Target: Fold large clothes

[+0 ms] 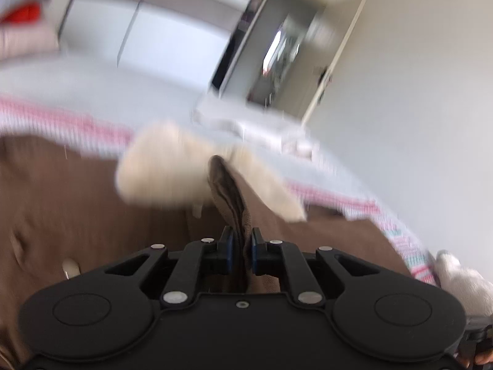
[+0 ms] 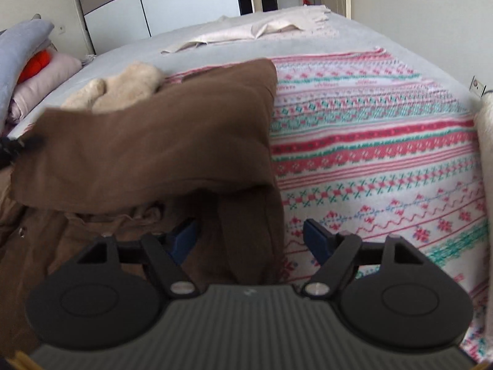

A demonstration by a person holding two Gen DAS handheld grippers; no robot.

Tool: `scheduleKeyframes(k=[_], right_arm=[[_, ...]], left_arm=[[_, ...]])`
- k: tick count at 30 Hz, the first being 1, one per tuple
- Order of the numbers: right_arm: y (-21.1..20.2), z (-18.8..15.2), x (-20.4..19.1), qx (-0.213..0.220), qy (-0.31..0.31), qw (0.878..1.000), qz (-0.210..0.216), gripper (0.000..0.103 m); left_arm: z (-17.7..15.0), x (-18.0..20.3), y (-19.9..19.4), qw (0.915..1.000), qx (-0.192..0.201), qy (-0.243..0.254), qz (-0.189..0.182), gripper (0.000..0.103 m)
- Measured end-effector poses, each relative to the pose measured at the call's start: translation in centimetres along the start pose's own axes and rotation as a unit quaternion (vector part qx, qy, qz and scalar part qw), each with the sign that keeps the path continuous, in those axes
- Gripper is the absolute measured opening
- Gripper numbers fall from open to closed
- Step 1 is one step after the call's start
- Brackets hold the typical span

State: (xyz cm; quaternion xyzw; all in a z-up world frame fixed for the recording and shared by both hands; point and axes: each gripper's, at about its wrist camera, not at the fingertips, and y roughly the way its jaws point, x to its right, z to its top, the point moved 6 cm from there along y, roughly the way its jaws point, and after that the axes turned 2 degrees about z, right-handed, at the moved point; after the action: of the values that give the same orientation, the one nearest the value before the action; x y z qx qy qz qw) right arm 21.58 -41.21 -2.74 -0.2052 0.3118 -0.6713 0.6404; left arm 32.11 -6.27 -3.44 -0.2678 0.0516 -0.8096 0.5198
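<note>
The brown garment lay on the bed, spread over the left part of the patterned blanket, with its cream fleece trim showing beyond its far edge. The left tongs were clamped tight on a bunched ridge of the brown cloth, the fold standing up between the blue pads. The right tongs stood wide open just above the near edge of the garment, a hanging flap of it between the jaws but neither pad pressing on it. A gloved hand showed at the blanket's near edge.

The cloth looked thick, soft and limp, fairly heavy for its size. It would likely sag and drag rather than hold a line. A hem or corner, pinched through all layers, seemed the best hold; the fleece looked bulky and apt to slip.
</note>
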Motion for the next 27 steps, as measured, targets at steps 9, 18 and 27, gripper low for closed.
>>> scheduleKeyframes(k=[9,18,27], right_arm=[[-0.1,0.1,2.4,-0.042,0.022,0.997,-0.063,0.076],[-3.3,3.2,-0.5,0.028,0.023,0.999,-0.014,0.075],[5.2,10.0,-6.3,0.083,-0.005,0.996,-0.005,0.037]], left_arm=[[-3.1,-3.7,4.2,0.9855,-0.077,0.047,0.144,0.024],[0.0,1.2,2.3,0.9852,0.009,0.107,0.134,0.070],[-3.1,4.9,8.8,0.9844,-0.022,0.160,0.070,0.071]])
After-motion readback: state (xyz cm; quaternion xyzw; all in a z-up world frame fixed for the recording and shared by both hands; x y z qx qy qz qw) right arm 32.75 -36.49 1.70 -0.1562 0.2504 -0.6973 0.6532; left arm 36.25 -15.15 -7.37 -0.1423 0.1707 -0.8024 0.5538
